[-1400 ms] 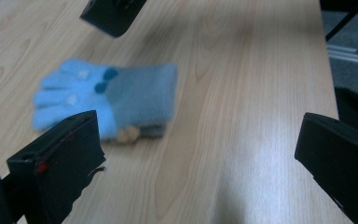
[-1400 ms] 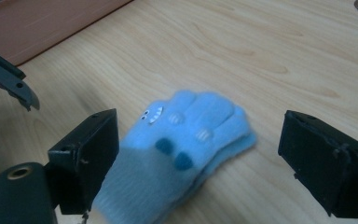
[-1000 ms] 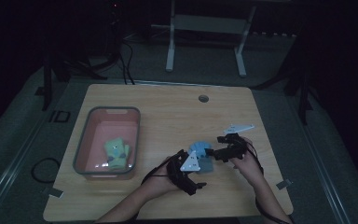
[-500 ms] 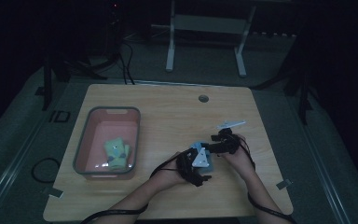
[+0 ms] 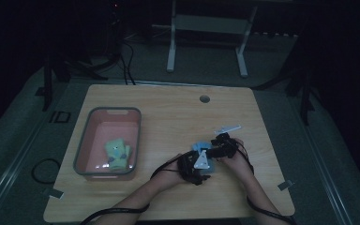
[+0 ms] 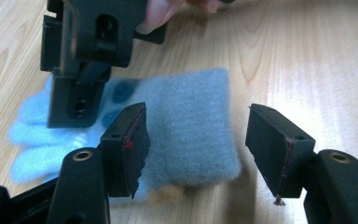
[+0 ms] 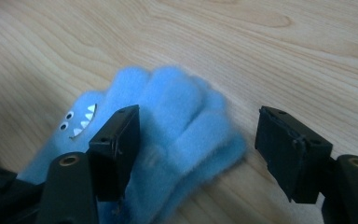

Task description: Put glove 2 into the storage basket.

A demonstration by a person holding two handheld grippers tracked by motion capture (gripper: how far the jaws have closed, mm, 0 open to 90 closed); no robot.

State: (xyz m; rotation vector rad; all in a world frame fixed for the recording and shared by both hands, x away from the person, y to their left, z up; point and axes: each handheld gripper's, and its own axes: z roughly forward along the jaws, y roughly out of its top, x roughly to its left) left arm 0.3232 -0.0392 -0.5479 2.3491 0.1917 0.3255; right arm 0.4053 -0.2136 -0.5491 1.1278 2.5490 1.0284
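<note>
You are closing the left gripper around the blue glove cuff while the right gripper is straddling its fingers, half open, neither gripping; fleece may be slipping and bunching.

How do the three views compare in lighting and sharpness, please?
High view: very dim, the room black, the table faintly lit, the glove barely legible. Left gripper view: bright, the cuff sharp, the glove's far finger end and the right gripper soft. Right gripper view: bright, the glove's fingertips blurred, wood grain crisp.
</note>
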